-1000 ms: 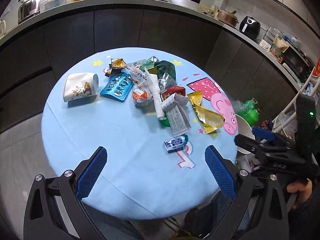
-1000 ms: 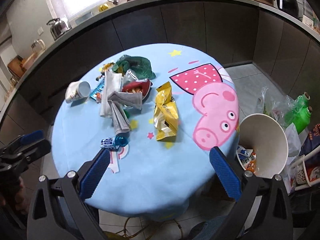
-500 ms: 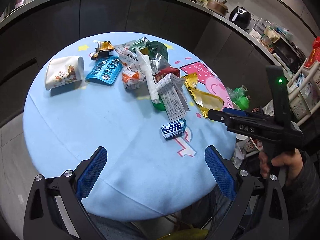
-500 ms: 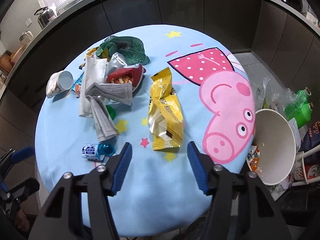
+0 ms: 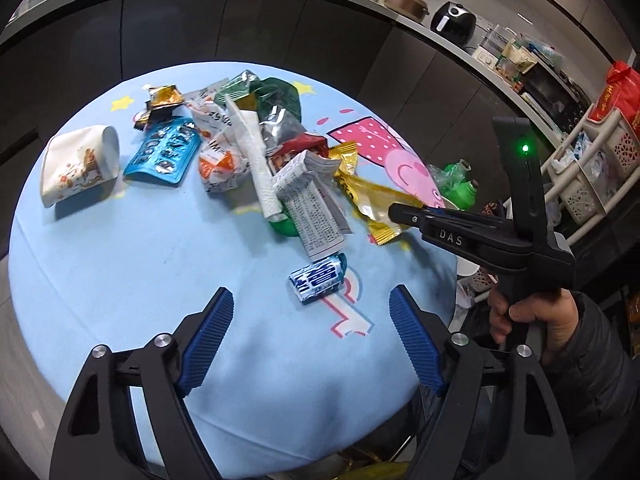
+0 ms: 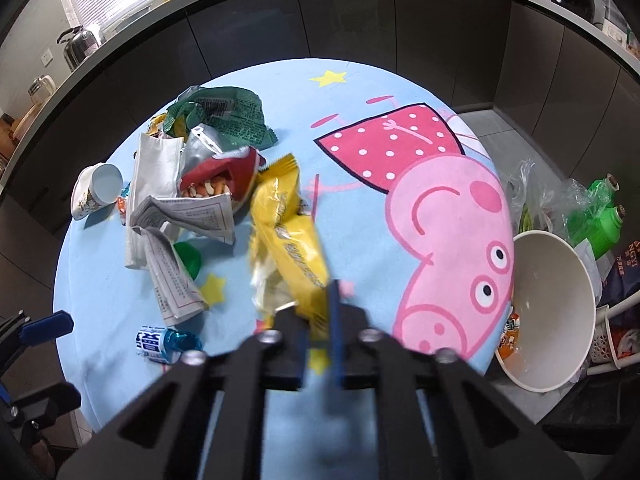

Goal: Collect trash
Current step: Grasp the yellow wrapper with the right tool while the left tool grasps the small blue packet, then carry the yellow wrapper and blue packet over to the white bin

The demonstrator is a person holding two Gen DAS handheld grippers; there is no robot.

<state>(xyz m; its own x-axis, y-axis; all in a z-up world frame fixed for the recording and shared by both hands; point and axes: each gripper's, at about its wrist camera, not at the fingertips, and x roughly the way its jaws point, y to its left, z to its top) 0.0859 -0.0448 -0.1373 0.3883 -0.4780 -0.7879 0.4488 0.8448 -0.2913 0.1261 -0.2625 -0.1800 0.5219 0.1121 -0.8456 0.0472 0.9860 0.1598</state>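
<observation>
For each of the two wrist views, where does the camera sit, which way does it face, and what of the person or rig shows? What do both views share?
Left wrist: on the left gripper, angled down at the round table; its empty blue jaws are closing; the right gripper and a hand show.
Right wrist: on the right gripper, facing down, shut on the yellow wrapper; the white bucket stands beyond the table's edge.
Shared: yellow wrapper, blue-and-white candy, paper cup.

Near half of the round table lies bare, save one small blue-and-white packet at centre. A heap of wrappers blocks twelve o'clock; a tipped paper cup sits at ten. At three o'clock, the right gripper crosses the table's edge.
</observation>
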